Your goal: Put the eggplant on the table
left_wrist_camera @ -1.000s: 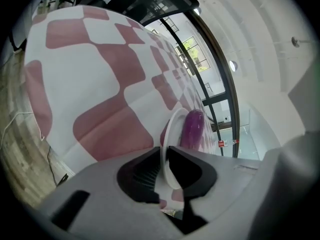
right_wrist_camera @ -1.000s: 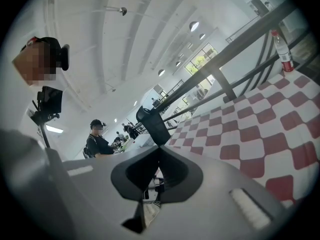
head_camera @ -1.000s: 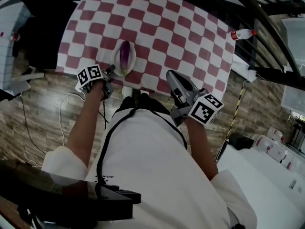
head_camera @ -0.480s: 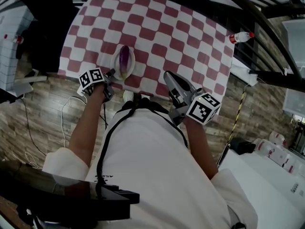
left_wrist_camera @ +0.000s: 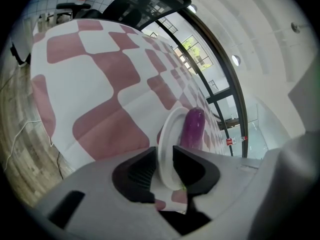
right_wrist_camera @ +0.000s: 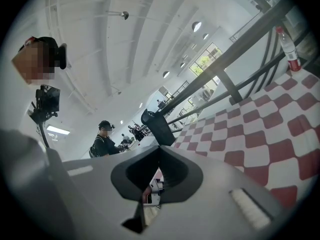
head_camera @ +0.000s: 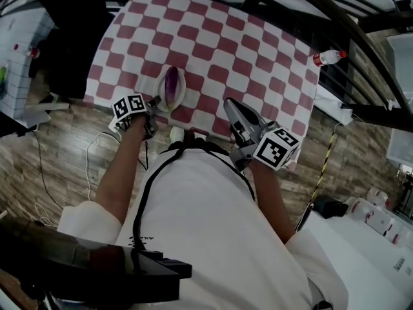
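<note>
Left hand-held gripper (head_camera: 153, 102) first: it tips down at the near edge of the table (head_camera: 284, 118), at the end of a bare forearm (head_camera: 119, 166) stretched out from a white short sleeve. Its jaws are opening right now, and in the left gripper view (left_wrist_camera: 164, 164) the thin rim of a plate (left_wrist_camera: 167, 134) stands in the gap between the two dark, ribbed pads. The checker-marked cube (head_camera: 129, 106) sits on the back of the tool.

The plate (head_camera: 160, 89) is white, smooth and shallow, and it rests near the table's front edge. The eggplant (head_camera: 171, 82) lies in it lengthwise: glossy purple, long and rounded at the far end (left_wrist_camera: 192, 129). So the eggplant is on the plate, not on the table itself.

Over to the right hand-held gripper (head_camera: 231, 106): it is held nearly level over the table's near edge, well apart from the plate. Its jaws are pressed together with nothing between them, and the tips meet in a point in its own view (right_wrist_camera: 159, 151).

Out from there, a soft cloth (head_camera: 226, 50) of red and white squares covers the table and drapes over its edges. A clear plastic bottle (head_camera: 328, 57) with a red cap sits by the far right corner. The floor (head_camera: 58, 147) is wood-grain planking.
</note>
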Tool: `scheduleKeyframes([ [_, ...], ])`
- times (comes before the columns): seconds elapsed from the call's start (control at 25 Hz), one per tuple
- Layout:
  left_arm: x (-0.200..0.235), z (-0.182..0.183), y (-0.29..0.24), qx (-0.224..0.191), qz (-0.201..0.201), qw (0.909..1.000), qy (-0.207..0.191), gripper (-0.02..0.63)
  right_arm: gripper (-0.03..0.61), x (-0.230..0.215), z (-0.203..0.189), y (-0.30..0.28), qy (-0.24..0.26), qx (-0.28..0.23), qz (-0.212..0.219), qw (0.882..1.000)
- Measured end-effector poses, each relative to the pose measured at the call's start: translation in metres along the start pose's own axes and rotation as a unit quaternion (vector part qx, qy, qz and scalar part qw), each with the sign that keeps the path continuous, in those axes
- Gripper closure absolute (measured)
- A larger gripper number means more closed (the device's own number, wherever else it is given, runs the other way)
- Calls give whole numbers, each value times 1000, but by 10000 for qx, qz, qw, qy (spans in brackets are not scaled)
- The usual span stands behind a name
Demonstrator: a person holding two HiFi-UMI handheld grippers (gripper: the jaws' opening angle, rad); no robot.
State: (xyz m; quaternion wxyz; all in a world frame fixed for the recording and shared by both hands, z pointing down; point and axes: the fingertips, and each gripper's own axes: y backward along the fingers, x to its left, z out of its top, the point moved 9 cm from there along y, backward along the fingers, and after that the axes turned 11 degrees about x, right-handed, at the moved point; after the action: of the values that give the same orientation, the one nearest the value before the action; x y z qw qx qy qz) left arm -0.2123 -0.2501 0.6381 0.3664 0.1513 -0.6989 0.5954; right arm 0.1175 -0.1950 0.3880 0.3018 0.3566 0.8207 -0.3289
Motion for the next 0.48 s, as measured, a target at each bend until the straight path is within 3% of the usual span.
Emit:
scheduleKeyframes([
  [0.2,-2,-3,2,-62,30,9999,82,475,572,-1,0,4,30,-1,57,10000],
  [0.48,2,-8,14,-285,123,9995,107,479,572,-2,2,6,90,19,138,9999],
])
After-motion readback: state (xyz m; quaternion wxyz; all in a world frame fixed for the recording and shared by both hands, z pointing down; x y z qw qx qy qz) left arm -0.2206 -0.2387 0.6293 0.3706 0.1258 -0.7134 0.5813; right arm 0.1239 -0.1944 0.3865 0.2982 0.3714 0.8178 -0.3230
